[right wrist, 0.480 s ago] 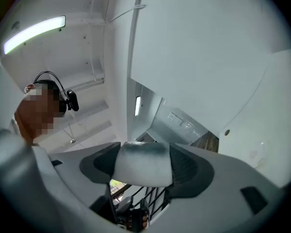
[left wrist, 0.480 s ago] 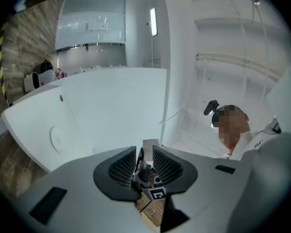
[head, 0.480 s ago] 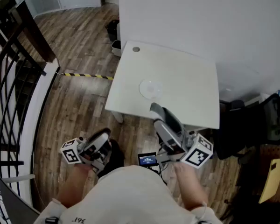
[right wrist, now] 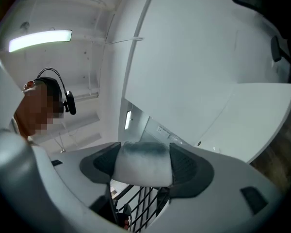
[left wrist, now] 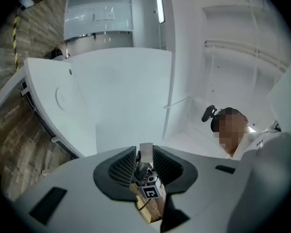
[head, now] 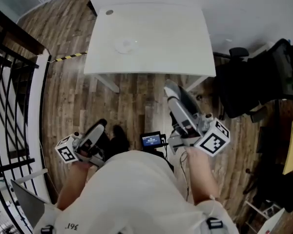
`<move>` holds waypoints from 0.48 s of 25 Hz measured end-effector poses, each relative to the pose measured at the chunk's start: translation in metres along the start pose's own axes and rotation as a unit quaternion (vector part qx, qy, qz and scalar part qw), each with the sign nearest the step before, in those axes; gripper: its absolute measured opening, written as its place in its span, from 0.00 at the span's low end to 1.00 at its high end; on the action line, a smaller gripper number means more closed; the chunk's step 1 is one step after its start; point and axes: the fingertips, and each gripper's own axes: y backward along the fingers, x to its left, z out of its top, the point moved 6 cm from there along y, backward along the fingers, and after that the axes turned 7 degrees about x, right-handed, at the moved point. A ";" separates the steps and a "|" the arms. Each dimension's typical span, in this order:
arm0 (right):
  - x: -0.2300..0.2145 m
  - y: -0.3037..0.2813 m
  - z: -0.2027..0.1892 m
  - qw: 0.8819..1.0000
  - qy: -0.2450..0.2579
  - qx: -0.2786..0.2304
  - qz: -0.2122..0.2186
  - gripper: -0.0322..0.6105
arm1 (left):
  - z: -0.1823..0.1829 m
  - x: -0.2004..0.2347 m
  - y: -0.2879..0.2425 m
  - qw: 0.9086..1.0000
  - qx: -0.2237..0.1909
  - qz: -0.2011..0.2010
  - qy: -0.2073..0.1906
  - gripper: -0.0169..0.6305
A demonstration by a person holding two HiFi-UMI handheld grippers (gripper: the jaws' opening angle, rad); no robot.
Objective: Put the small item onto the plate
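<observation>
the right gripper's (head: 172, 92) fingers (right wrist: 186, 166) stand wide, clamped on one pale block (right wrist: 143, 166) with a dark top that fills the gap; the close view is blurred, so contact with both pads is only likely. the left gripper's (head: 99, 126) fingers (left wrist: 121, 166) are nearly together, pinching one thin white tab (left wrist: 146, 153). both grippers hang over the wooden floor (head: 132, 101), short of the single white bench (head: 176, 43). on it lie one clear plate (head: 126, 45) and one small round item (head: 109, 12), near the far left corner, apart from the plate.
</observation>
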 end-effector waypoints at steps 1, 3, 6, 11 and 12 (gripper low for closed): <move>0.002 0.006 0.004 1.000 -0.001 -0.012 -0.001 0.53 | 0.000 -0.004 -0.007 1.000 0.008 -0.004 -0.001 0.19; 0.007 0.023 0.006 0.999 -0.004 -0.032 -0.011 0.53 | -0.005 -0.011 -0.021 0.999 0.030 -0.012 0.000 0.19; 0.015 0.042 0.005 0.999 0.001 -0.042 -0.023 0.53 | -0.012 -0.019 -0.035 0.999 0.046 -0.025 0.005 0.19; 0.028 0.035 -0.006 0.999 -0.003 -0.047 -0.027 0.53 | -0.009 -0.032 -0.020 0.998 0.042 -0.037 0.006 0.19; 0.032 0.029 -0.009 0.999 -0.002 -0.046 -0.024 0.53 | -0.006 -0.033 -0.012 0.999 0.037 -0.036 0.005 0.19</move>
